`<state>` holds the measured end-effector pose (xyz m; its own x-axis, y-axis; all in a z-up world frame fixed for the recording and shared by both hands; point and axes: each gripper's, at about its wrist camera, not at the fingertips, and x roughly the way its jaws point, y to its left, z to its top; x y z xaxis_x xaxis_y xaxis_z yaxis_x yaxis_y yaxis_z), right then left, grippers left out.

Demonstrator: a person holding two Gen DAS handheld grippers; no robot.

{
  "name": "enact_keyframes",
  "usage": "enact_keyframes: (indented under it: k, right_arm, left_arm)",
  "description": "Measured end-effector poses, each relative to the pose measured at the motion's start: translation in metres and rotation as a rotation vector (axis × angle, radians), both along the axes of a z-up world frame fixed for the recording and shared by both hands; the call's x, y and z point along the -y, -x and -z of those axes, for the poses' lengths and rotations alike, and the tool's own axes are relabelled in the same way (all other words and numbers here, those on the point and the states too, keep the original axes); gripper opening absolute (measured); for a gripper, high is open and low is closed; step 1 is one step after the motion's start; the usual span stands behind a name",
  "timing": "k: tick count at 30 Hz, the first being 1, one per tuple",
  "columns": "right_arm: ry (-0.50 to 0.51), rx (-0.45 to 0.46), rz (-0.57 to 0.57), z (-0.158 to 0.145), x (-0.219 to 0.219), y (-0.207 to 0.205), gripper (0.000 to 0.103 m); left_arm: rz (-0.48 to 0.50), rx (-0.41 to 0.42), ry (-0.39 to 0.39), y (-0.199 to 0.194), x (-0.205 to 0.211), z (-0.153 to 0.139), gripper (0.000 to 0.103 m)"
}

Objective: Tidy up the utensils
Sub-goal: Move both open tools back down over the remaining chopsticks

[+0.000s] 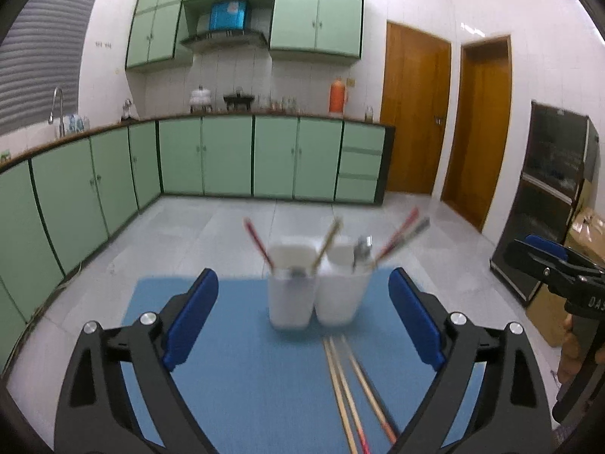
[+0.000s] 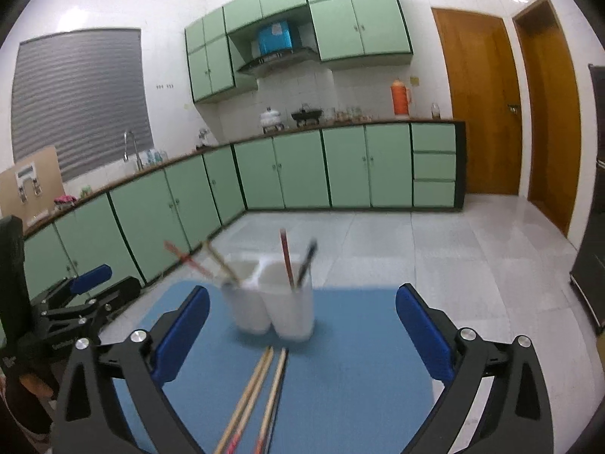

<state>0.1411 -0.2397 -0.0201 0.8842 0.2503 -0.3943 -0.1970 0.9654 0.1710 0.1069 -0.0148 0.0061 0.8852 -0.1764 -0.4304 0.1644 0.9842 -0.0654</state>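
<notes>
loose chopsticks [image 1: 349, 389] lie between both tools' [image 1: 302, 321] [image 2: 302, 336] wide-apart fingers, before white holders [image 1: 317, 295].

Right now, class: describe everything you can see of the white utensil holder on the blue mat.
The white utensil holder looks like translucent plastic, with two compartments side by side. It stands upright on the blue mat, towards its far edge. Chopsticks lean out of both compartments; the left wrist view shows a metal utensil too. Neither gripper touches it. Blur hides finer detail.
</notes>
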Motion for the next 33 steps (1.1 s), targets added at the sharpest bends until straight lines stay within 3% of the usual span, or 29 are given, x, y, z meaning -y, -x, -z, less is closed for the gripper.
enact_keyframes:
  k: [7,12,16,20,23,29,33]
  right_arm:
    - [0.010,-0.144,-0.009,0.061,-0.004,0.030,0.096]
    - [0.012,-0.229,-0.027,0.093,-0.010,0.047,0.090]
    - [0.032,-0.293,-0.040,0.114,-0.017,0.055,0.074]
    - [0.052,-0.351,-0.062,0.132,-0.026,0.062,0.055]
    - [0.060,-0.386,-0.088,0.141,-0.034,0.064,0.044]
    - [0.096,-0.440,-0.137,0.161,-0.053,0.068,0.029]
    - [0.108,-0.464,-0.148,0.170,-0.057,0.072,0.027]
  left_arm:
    - [0.028,-0.153,-0.054,0.027,0.002,0.057,0.089]
    - [0.040,-0.253,-0.077,0.045,0.002,0.093,0.089]
    - [0.036,-0.316,-0.082,0.054,0.003,0.117,0.088]
    - [0.032,-0.372,-0.076,0.060,0.002,0.134,0.079]
    - [0.033,-0.395,-0.071,0.061,0.005,0.139,0.079]
    - [0.031,-0.425,-0.081,0.064,0.007,0.150,0.078]
    - [0.028,-0.443,-0.078,0.066,0.006,0.158,0.078]
